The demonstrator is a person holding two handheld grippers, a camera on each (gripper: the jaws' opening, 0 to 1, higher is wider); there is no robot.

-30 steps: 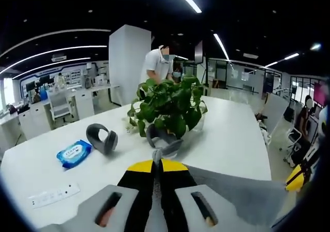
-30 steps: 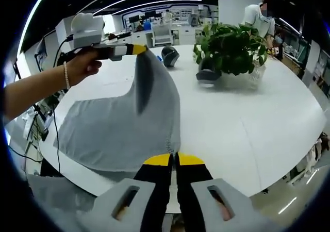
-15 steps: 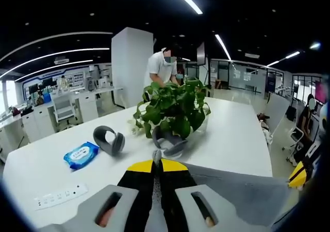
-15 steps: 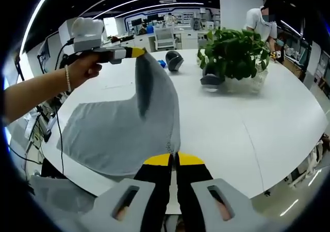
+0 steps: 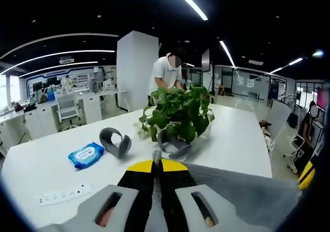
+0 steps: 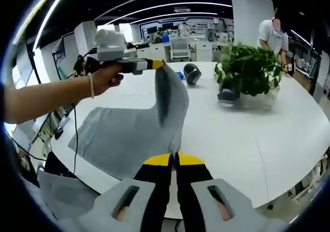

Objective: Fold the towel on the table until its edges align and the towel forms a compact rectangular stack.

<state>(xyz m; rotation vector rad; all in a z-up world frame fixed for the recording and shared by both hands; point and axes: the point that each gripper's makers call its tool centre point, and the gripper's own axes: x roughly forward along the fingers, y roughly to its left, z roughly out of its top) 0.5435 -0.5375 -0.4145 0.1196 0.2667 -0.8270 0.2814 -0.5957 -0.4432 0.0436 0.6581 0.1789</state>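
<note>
Both hand-held grippers clamp raised towel (image 6: 134, 134) corners; the left hand (image 6: 105, 77) reaches forward.

The left hand-held gripper (image 5: 157, 162) has its yellow-tipped jaws pinched together on a corner of the grey towel (image 5: 242, 193), which spreads off to the right over the white surface (image 5: 46, 165). Further out there's a leafy potted plant (image 5: 178, 116), a grey headset-looking thing (image 5: 116, 141), a blue wipes pack (image 5: 86, 154) and a white power strip (image 5: 64, 194). A person in white (image 5: 167, 75) stands behind the plant.
</note>
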